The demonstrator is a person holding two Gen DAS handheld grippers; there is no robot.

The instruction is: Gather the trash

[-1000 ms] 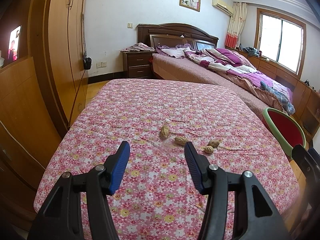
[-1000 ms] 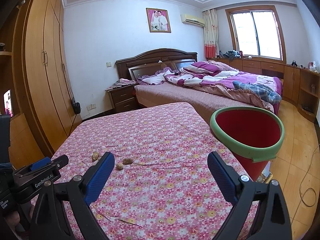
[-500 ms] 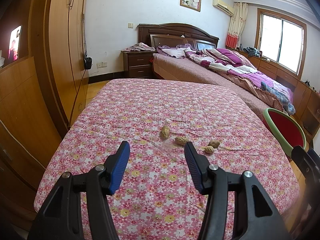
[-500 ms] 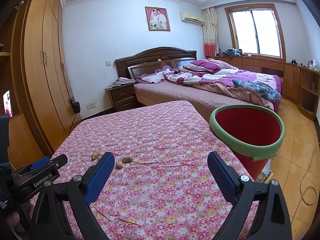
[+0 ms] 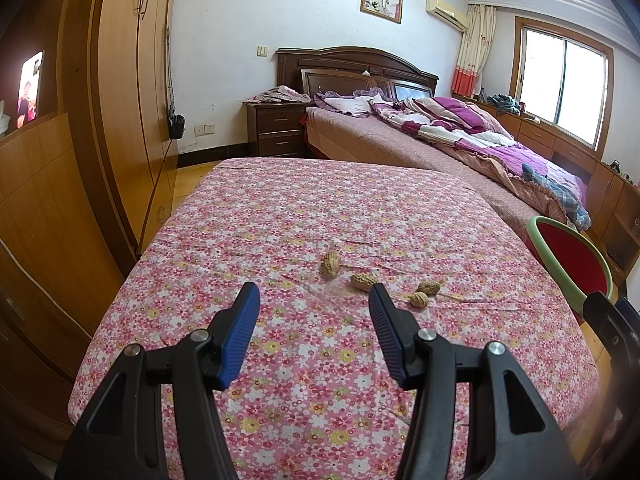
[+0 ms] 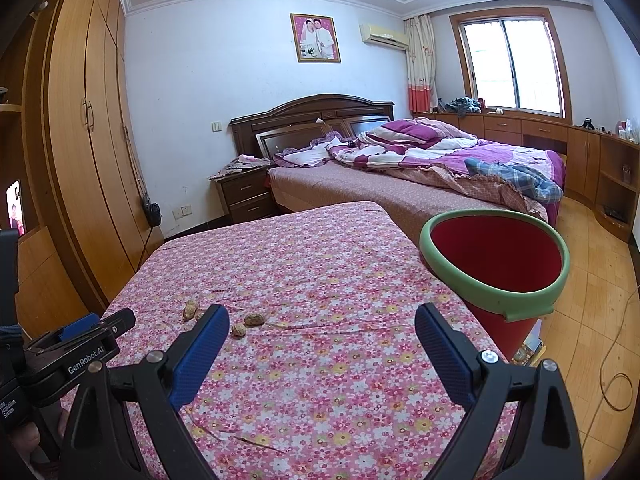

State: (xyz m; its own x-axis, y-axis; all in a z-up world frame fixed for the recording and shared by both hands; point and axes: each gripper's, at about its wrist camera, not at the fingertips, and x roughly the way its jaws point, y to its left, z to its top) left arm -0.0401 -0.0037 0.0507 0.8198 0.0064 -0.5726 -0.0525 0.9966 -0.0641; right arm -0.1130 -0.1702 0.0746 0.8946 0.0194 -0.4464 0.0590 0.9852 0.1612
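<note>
Several peanut shells lie on the flowered pink cloth (image 5: 304, 208) of the table: one (image 5: 331, 263) farthest, one (image 5: 363, 281) beside my right finger, two more (image 5: 428, 287) to the right. My left gripper (image 5: 313, 300) is open and empty, just short of them. In the right wrist view the shells (image 6: 253, 319) lie at the left, one partly hidden behind my left finger. My right gripper (image 6: 322, 320) is wide open and empty above the cloth. A red bin with a green rim (image 6: 496, 256) stands off the table's right edge; it also shows in the left wrist view (image 5: 568, 264).
A wooden wardrobe (image 5: 120, 100) runs along the left. A bed with purple bedding (image 6: 420, 160) and a nightstand (image 5: 280, 128) stand behind the table. A cable (image 6: 616, 360) lies on the wooden floor at the right. Thin twigs (image 6: 248, 438) lie on the cloth near my right gripper.
Nothing has clearly moved; both views shift only slightly and the grippers stay open.
</note>
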